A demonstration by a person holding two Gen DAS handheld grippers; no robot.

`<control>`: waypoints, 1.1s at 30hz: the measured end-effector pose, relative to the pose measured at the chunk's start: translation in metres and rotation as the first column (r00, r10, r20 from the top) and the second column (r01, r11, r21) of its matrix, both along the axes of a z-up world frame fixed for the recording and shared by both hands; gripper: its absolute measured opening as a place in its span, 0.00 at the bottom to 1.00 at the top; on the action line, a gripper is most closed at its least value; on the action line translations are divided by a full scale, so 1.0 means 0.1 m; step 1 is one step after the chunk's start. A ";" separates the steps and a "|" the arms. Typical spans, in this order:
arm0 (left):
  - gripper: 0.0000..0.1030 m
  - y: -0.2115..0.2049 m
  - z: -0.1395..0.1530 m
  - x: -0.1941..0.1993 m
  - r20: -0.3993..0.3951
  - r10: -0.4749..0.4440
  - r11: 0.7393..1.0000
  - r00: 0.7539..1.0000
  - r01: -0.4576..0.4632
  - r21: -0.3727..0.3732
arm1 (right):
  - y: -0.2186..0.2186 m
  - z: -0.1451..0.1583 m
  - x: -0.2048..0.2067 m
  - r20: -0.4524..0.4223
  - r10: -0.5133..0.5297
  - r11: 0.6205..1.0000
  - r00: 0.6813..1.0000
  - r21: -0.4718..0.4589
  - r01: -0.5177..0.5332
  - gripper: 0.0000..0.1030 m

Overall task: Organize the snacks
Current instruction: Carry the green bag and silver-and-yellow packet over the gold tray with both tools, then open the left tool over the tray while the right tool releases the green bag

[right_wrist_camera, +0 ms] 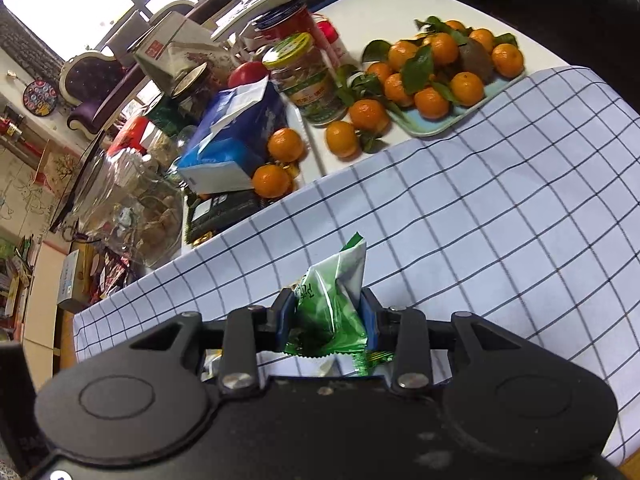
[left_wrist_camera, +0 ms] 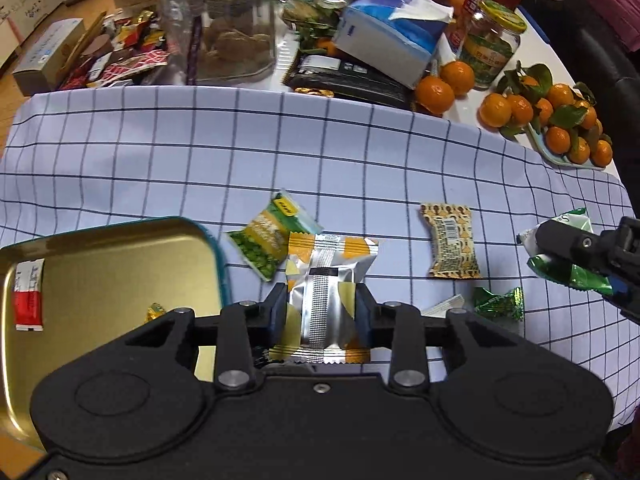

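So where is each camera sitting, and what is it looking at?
Left wrist: rides on the left gripper, looking down at its silver-and-orange snack packet and the gold-lined tin.
Right wrist: rides on the right gripper, seeing its green snack packet.
Shared: checked blue cloth, tangerines, that green packet.

Black claw [left_wrist_camera: 321,304], silver screws

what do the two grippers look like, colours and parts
Both look alike. The left gripper has a matte black body with two raised round housings, black linkage bars with silver pivot bolts, and dark blue pads on black fingers. The right gripper has the same black frame and silver bolts, with brighter blue pads. No cables, markings or sleeves show.
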State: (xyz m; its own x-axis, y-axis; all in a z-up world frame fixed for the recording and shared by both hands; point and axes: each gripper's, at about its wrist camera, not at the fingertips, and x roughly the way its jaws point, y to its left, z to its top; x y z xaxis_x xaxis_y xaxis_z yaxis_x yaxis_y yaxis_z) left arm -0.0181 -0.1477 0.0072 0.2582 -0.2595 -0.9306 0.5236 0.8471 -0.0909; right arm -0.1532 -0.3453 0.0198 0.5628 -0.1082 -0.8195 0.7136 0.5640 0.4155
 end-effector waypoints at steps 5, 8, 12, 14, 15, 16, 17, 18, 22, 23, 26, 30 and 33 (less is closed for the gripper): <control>0.42 0.43 0.15 0.14 0.023 0.088 0.996 0.996 -0.088 0.007 | 0.36 0.02 0.28 0.013 0.081 0.997 0.997 -0.003 -0.081 0.36; 0.42 0.69 0.18 0.23 0.035 0.142 0.990 0.989 -0.143 0.015 | 0.60 0.01 0.45 0.025 0.144 0.990 0.989 0.004 -0.144 0.36; 0.42 1.05 0.17 0.34 0.028 0.221 0.974 0.975 -0.222 0.039 | 1.00 0.02 0.68 0.049 0.266 0.964 0.963 -0.003 -0.266 0.36; 0.42 1.23 0.17 0.38 0.036 0.256 0.965 0.966 -0.257 0.048 | 1.19 0.03 0.77 0.063 0.334 0.943 0.941 -0.012 -0.334 0.36; 0.42 1.33 0.16 0.40 0.040 0.273 0.960 0.961 -0.275 0.053 | 1.30 0.02 0.81 0.068 0.365 0.931 0.929 -0.015 -0.365 0.36; 0.42 1.43 0.15 0.41 0.041 0.294 0.953 0.955 -0.296 0.058 | 1.38 0.02 0.84 0.073 0.391 0.920 0.918 -0.016 -0.391 0.36; 0.42 1.52 0.14 0.43 0.039 0.312 0.947 0.949 -0.314 0.061 | 1.47 0.00 0.87 0.077 0.420 0.907 0.904 -0.015 -0.420 0.36; 0.42 1.63 0.13 0.46 0.035 0.332 0.941 0.943 -0.333 0.064 | 1.58 -0.02 0.91 0.079 0.452 0.892 0.889 -0.014 -0.452 0.36; 0.42 1.96 0.07 0.54 0.023 0.407 0.910 0.913 -0.407 0.081 | 1.94 -0.07 0.99 0.077 0.553 0.833 0.829 -0.025 -0.553 0.36; 0.42 2.04 0.06 0.56 0.017 0.422 0.903 0.906 -0.422 0.081 | 2.03 -0.08 1.01 0.073 0.577 0.817 0.814 -0.029 -0.576 0.36; 0.42 2.22 0.04 0.60 0.012 0.454 0.887 0.891 -0.453 0.088 | 2.25 -0.13 1.04 0.058 0.633 0.774 0.772 -0.040 -0.631 0.36; 0.42 2.37 0.02 0.62 -0.005 0.481 0.874 0.877 -0.478 0.088 | 2.50 -0.20 1.04 0.037 0.690 0.724 0.723 -0.046 -0.689 0.36; 0.42 2.43 0.02 0.62 -0.007 0.490 0.869 0.872 -0.488 0.086 | 2.67 -0.21 1.03 0.029 0.734 0.679 0.678 -0.069 -0.731 0.36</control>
State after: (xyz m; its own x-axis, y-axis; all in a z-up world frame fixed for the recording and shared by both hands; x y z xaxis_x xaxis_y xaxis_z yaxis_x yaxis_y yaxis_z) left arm 0.0440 0.0950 0.0090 0.3066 -0.0323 -0.9513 0.0391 0.9990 -0.0214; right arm -0.0505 -0.0787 -0.0010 0.5188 0.3190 -0.7931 0.0423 0.9171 0.3965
